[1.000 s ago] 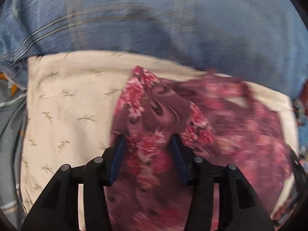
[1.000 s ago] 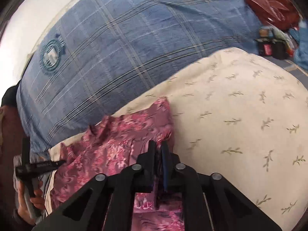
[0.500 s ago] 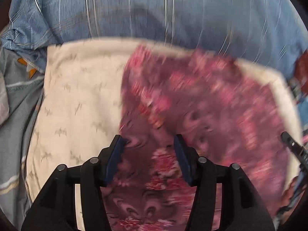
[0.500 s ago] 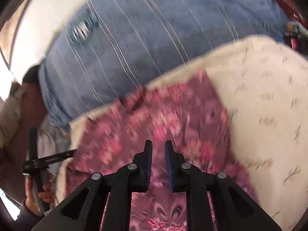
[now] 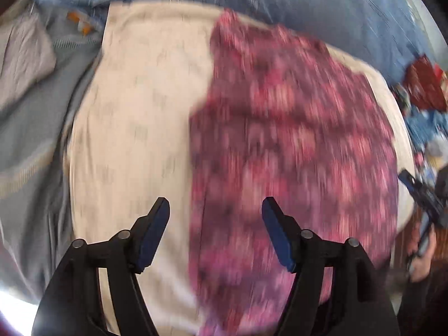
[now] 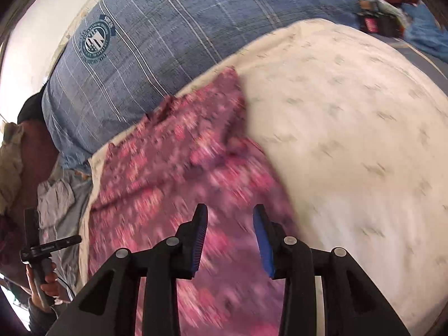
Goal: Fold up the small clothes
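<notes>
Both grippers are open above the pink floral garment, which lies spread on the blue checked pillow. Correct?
Not quite. Left gripper and right gripper are open, but the pink floral garment lies on the cream patterned cloth; the blue checked pillow sits behind it, as the right wrist view shows.

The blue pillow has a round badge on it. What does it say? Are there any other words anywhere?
Round teal badge on the blue checked pillow: it has a ring of letters around a striped shield, but they are too small and blurred to read.
Black handle of the other gripper, at the left edge of the right wrist view: a faint pale marking, unreadable.
Floral purple-pink garment and cream leaf-print cloth: patterns only, no words.
</notes>
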A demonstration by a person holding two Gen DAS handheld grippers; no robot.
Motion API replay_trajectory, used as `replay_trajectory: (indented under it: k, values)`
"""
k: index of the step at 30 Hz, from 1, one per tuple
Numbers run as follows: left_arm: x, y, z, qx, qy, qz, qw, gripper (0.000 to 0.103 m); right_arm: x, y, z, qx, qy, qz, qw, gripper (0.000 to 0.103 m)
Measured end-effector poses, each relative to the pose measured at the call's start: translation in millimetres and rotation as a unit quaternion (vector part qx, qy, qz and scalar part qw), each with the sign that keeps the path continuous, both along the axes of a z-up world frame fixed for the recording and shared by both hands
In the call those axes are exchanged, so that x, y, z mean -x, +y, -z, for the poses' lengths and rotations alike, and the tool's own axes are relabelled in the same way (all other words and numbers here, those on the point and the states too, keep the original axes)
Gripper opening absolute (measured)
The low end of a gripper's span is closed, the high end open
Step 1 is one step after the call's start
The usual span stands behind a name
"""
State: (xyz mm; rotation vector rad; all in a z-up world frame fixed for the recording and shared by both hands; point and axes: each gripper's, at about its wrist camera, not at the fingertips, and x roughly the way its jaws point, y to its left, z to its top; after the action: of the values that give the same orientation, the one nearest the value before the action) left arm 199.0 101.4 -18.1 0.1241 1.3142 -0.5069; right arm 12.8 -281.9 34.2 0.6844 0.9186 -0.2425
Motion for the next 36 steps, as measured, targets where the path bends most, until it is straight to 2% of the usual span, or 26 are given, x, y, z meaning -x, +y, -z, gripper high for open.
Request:
replay_trajectory:
  k: [6, 9, 12, 17, 23, 24, 25, 26, 27, 30, 32, 34, 36]
  values:
    - [67, 28, 29, -0.022, 0.046, 0.025, 0.9984, 0.068, 79, 4, 14, -0.01, 0.04, -0.027, 0.999, 0.038]
    - [97, 41, 39, -0.019, 0.055, 0.025, 0.998, 0.068, 101, 11, 20, -0.018, 0.056, -0.052, 0.997, 0.039]
    - [109, 45, 43, -0.01, 0.064, 0.033, 0.9974, 0.068, 117, 23, 28, -0.045, 0.07, -0.088, 0.993, 0.041]
    - [115, 43, 53, -0.018, 0.078, 0.053, 0.9954, 0.071, 117, 59, 41, -0.041, 0.105, -0.179, 0.977, 0.042]
    - [137, 35, 72, -0.066, 0.097, 0.091, 0.9889, 0.07, 106, 92, 51, -0.016, 0.13, -0.269, 0.954, 0.043]
    - [138, 36, 76, -0.067, 0.101, 0.09, 0.9886, 0.059, 106, 94, 52, -0.007, 0.133, -0.276, 0.952, 0.039]
    - [137, 37, 81, -0.064, 0.109, 0.084, 0.9884, 0.045, 104, 95, 53, -0.005, 0.133, -0.283, 0.95, 0.029]
    - [136, 38, 87, -0.058, 0.128, 0.078, 0.987, 0.01, 103, 96, 53, -0.005, 0.131, -0.289, 0.948, 0.021]
    - [135, 39, 91, -0.052, 0.143, 0.072, 0.9857, 0.004, 103, 95, 52, -0.006, 0.126, -0.293, 0.948, 0.009]
    - [134, 44, 86, -0.019, 0.147, 0.068, 0.9866, 0.004, 108, 90, 40, -0.03, 0.09, -0.291, 0.952, 0.007]
    - [137, 48, 66, 0.053, 0.146, 0.071, 0.9853, 0.004, 113, 81, 23, -0.055, 0.044, -0.276, 0.959, 0.007]
    - [133, 52, 46, 0.105, 0.134, 0.067, 0.9831, 0.004, 116, 71, 7, -0.08, -0.005, -0.251, 0.965, 0.006]
    - [126, 55, 25, 0.163, 0.12, 0.057, 0.9776, 0.004, 117, 62, -7, -0.103, -0.055, -0.222, 0.968, 0.006]
